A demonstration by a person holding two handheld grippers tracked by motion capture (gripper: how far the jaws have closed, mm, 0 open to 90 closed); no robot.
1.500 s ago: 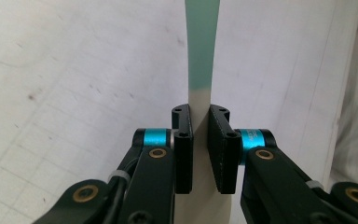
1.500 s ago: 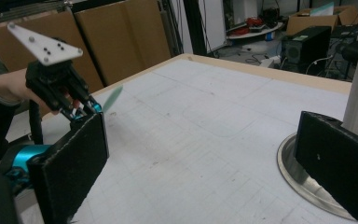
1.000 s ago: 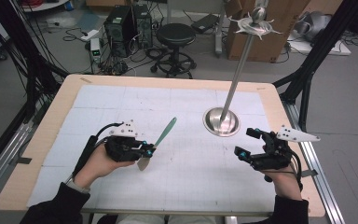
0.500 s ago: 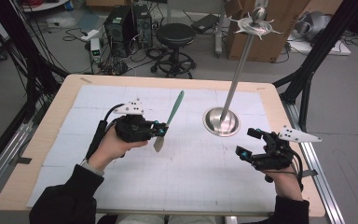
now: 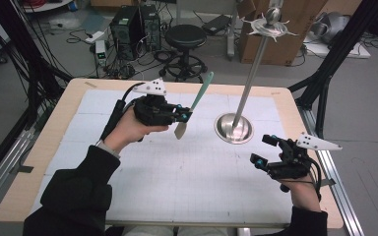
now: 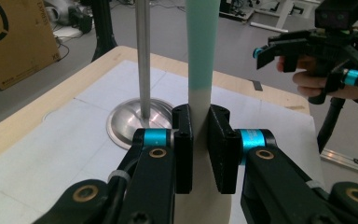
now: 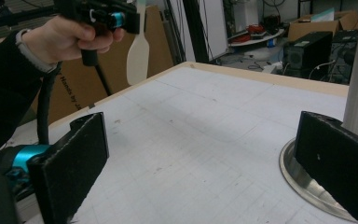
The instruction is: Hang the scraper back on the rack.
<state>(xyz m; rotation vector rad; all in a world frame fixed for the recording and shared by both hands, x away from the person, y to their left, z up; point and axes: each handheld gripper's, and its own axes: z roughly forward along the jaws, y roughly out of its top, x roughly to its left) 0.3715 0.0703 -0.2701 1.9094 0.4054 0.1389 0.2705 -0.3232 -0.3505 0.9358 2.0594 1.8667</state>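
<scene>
Up close, left gripper (image 6: 200,140) clamps the spatula (image 6: 200,70); overhead, it hangs tilted.

Wooden-edged table (image 5: 39,162) covered by a white gridded mat (image 5: 177,172). A round metal stand base (image 5: 234,129) rests on the mat, right of the mat's centre.

In the left gripper view, the top edge at 12 o'clock cuts off the teal-handled, cream-bladed spatula (image 6: 200,56) and the upright silver metal pole (image 6: 143,56). The black jaws cover the blade's lower part. In the right gripper view, the right jaw hides part of the round steel base (image 7: 303,186).
</scene>
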